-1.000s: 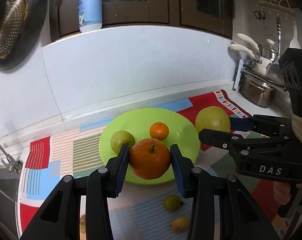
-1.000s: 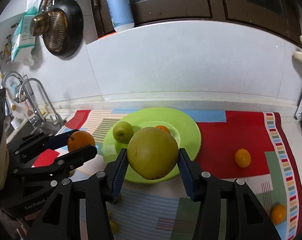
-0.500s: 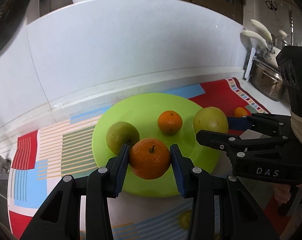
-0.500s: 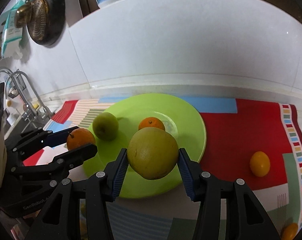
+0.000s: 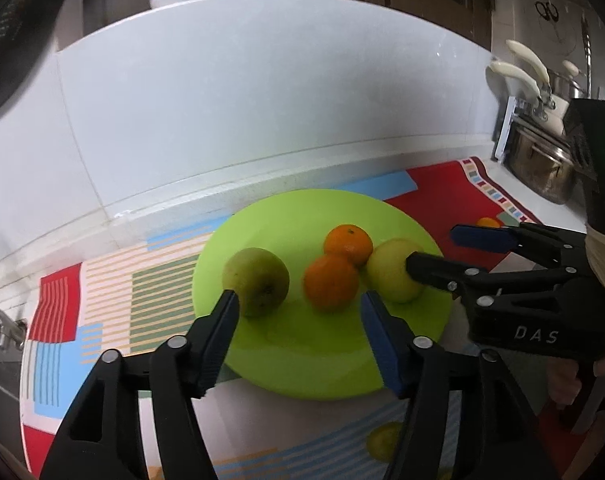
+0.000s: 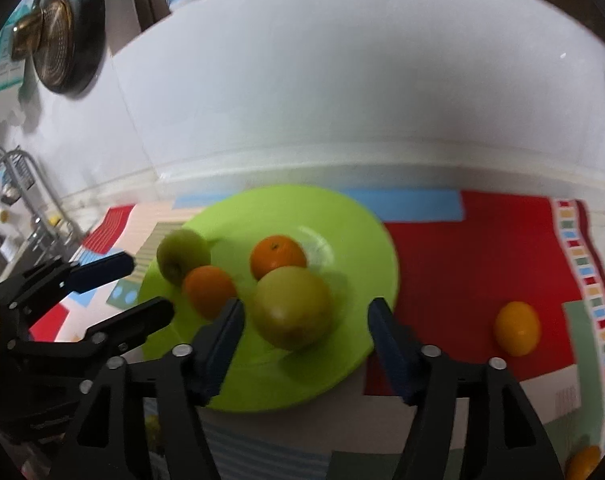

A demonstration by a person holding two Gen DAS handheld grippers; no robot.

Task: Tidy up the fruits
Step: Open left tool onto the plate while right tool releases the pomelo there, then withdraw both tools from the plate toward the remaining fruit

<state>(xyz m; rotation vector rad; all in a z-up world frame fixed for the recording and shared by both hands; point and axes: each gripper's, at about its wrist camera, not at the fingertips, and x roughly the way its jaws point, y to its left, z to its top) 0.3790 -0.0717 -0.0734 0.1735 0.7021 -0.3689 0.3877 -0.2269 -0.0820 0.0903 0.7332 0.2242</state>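
Note:
A lime green plate (image 5: 302, 344) (image 6: 358, 248) lies on a patterned mat. On it sit a green apple (image 5: 256, 281) (image 6: 182, 255), an orange (image 5: 331, 282) (image 6: 209, 290), a smaller orange (image 5: 348, 243) (image 6: 277, 261) and a large yellow-green fruit (image 5: 390, 270) (image 6: 292, 312). My left gripper (image 5: 298, 306) is open, with the orange just beyond its tips. My right gripper (image 6: 304, 312) is open around the large fruit, which rests on the plate. Each gripper shows in the other's view, the right (image 5: 434, 250) and the left (image 6: 142, 284).
A small orange fruit (image 6: 517, 328) lies on the red part of the mat (image 6: 482, 264), another (image 6: 586, 460) at the front right. A yellowish fruit (image 5: 382, 440) lies in front of the plate. The sink tap (image 6: 18, 184) is left, a steel pot (image 5: 542, 172) right, the white wall behind.
Both grippers have opened. The orange left my left gripper and the large yellow-green fruit left my right gripper; both now sit on the plate. Both grippers have moved closer over the plate.

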